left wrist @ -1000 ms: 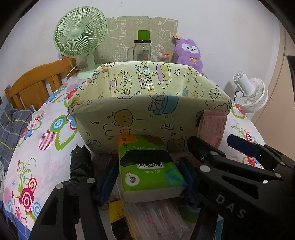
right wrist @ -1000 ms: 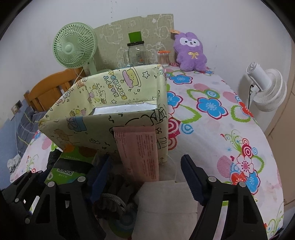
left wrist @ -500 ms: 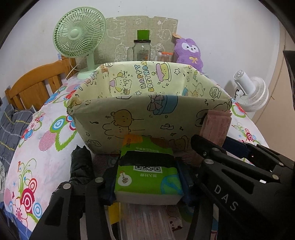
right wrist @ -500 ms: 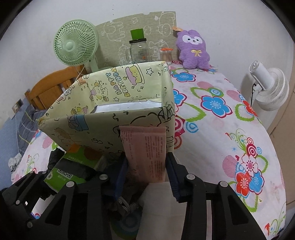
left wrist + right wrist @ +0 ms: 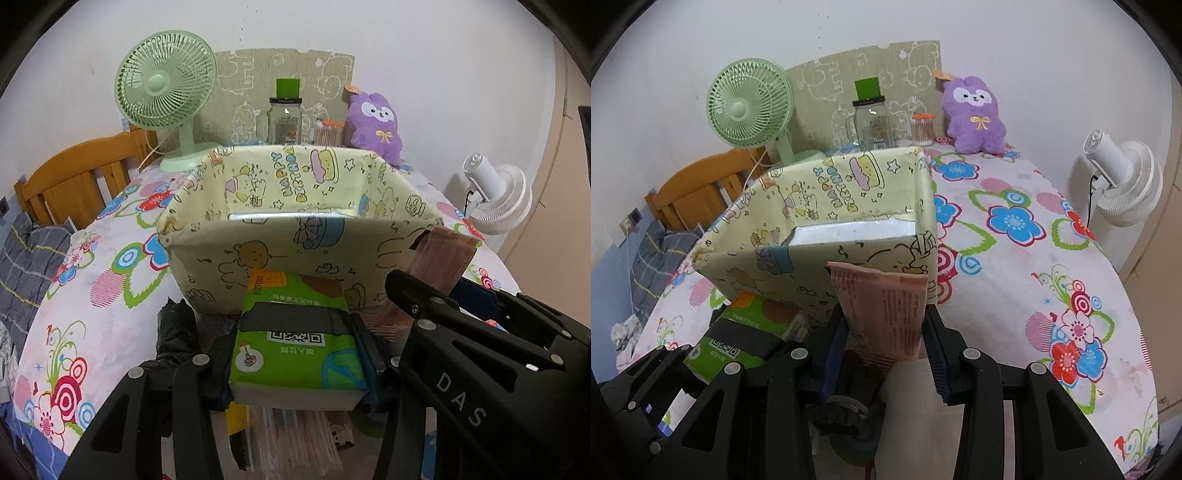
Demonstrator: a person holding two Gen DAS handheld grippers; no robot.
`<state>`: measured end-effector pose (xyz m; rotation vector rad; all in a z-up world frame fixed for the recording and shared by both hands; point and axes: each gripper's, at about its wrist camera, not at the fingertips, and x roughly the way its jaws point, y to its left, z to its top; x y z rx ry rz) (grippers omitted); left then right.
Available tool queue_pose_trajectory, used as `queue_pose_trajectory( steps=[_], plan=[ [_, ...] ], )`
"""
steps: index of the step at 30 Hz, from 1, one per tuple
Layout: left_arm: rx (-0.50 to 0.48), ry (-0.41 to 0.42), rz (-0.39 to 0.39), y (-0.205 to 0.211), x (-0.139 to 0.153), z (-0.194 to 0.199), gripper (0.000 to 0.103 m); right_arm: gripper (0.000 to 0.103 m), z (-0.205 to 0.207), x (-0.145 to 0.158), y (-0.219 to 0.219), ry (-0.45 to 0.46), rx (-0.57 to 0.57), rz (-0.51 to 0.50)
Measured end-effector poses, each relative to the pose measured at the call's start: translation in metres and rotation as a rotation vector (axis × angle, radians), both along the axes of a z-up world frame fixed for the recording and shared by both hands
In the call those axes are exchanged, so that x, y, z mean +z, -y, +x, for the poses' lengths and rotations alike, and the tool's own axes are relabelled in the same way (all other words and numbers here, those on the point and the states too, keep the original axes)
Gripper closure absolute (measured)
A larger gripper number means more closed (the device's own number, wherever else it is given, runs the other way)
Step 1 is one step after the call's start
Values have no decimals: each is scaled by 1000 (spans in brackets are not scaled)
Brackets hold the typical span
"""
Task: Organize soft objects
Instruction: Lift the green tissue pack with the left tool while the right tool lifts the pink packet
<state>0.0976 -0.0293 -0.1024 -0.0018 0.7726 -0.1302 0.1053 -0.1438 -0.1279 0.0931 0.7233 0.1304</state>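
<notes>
Both my grippers are clamped: left gripper fingers pinch the green tissue pack, right gripper fingers pinch the pink packet, both just before the cartoon-print box

The box wall hides its floor. The green tissue pack covers the striped packet under it, cut by the bottom edge. The jar contents are too small to tell.
</notes>
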Motion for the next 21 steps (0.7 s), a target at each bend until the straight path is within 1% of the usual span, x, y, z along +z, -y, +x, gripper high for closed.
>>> queue_pose_trajectory(
  steps=[21],
  plan=[
    [-5,126,0,-3,49,-33,50,59,-43,53,-4,120,-13,-11]
  ],
)
